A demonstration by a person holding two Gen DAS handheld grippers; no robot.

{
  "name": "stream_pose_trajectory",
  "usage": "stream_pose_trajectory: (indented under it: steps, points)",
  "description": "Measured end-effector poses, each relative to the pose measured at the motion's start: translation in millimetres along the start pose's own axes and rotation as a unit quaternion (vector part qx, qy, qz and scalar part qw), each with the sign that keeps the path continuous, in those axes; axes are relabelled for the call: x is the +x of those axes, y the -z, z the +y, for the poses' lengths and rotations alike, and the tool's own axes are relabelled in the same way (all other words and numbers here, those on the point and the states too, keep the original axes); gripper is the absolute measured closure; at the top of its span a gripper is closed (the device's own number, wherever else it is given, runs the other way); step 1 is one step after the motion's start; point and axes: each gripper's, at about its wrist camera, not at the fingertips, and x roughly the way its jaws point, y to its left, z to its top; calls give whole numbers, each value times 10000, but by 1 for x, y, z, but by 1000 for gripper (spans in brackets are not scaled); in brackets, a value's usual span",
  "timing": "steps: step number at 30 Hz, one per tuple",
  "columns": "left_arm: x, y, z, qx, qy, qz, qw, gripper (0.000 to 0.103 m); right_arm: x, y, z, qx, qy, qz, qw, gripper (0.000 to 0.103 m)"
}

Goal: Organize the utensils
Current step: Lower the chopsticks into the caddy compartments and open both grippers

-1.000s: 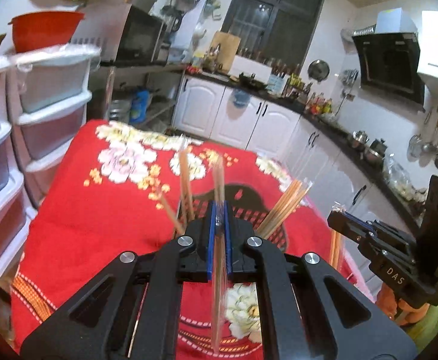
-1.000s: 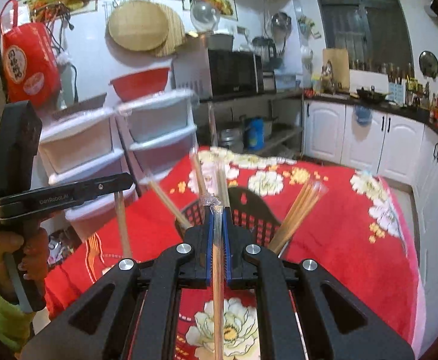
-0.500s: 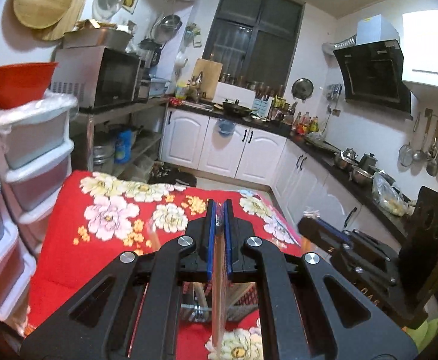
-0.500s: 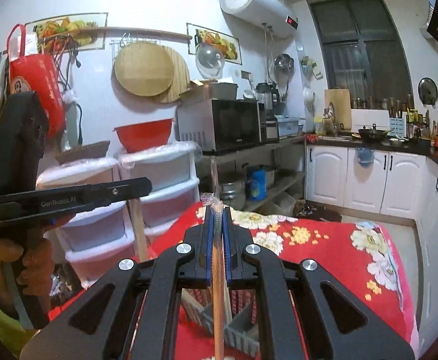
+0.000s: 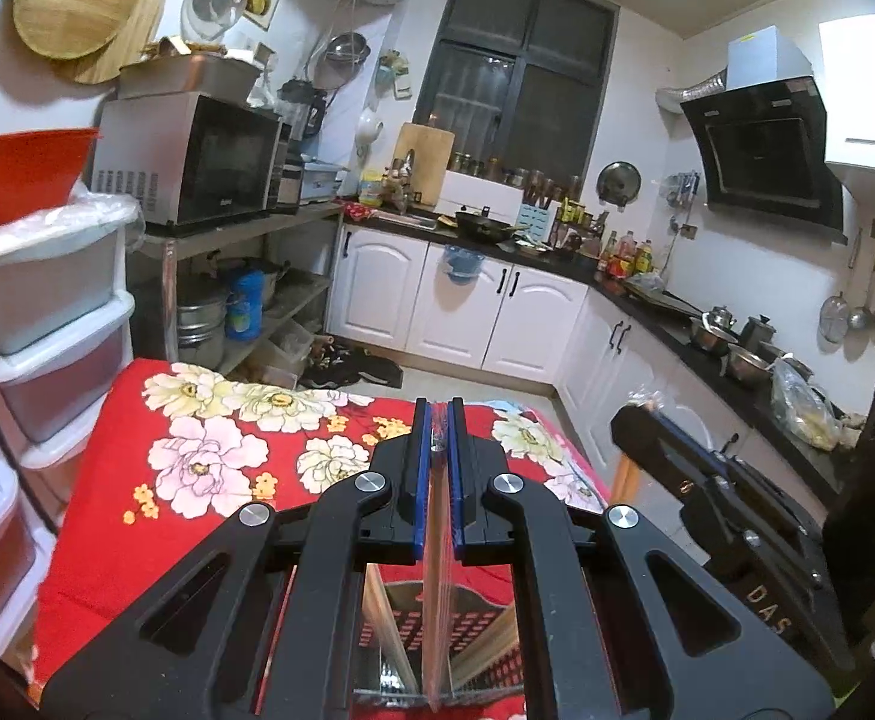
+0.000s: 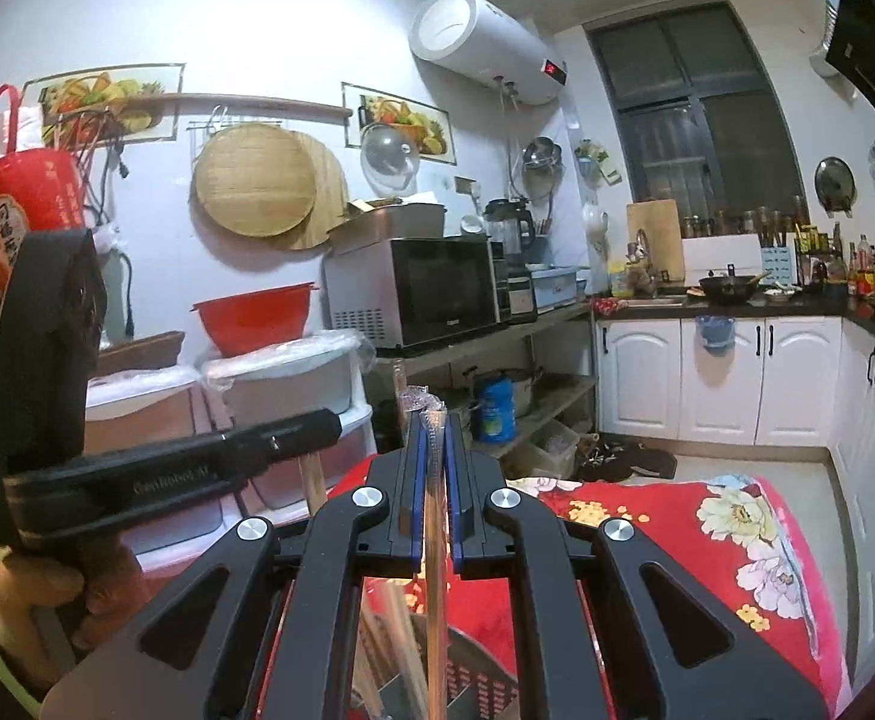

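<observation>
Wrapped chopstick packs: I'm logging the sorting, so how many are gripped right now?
2: one pack in the left gripper, another in the right gripper. More may sit hidden in the basket.

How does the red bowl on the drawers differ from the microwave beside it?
The red bowl is round, plastic-looking and open on top; the microwave is boxy, silver with a dark door. The red bowl sits on white storage drawers; the microwave stands on a metal shelf rack. Both stand against the same wall.

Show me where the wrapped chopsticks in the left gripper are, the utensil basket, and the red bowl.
wrapped chopsticks (image 5: pixel 437 600), left wrist view, mid-length below the pads
utensil basket (image 5: pixel 485 630), left wrist view, perforated wall
red bowl (image 6: pixel 251 324), right wrist view, side wall
</observation>
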Motion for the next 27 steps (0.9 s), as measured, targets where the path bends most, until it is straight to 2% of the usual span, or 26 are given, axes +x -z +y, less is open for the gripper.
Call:
stream_pose_trajectory:
  steps: [13, 27]
  points:
    - [38, 21, 10, -20, -190, 251, 9995, 102, 31, 32, -17, 2, 145, 104, 9998, 97]
    - [64, 50, 10, 54, -207, 501, 9985, 102, 51, 75, -27, 34, 275, 533, 9982, 97]
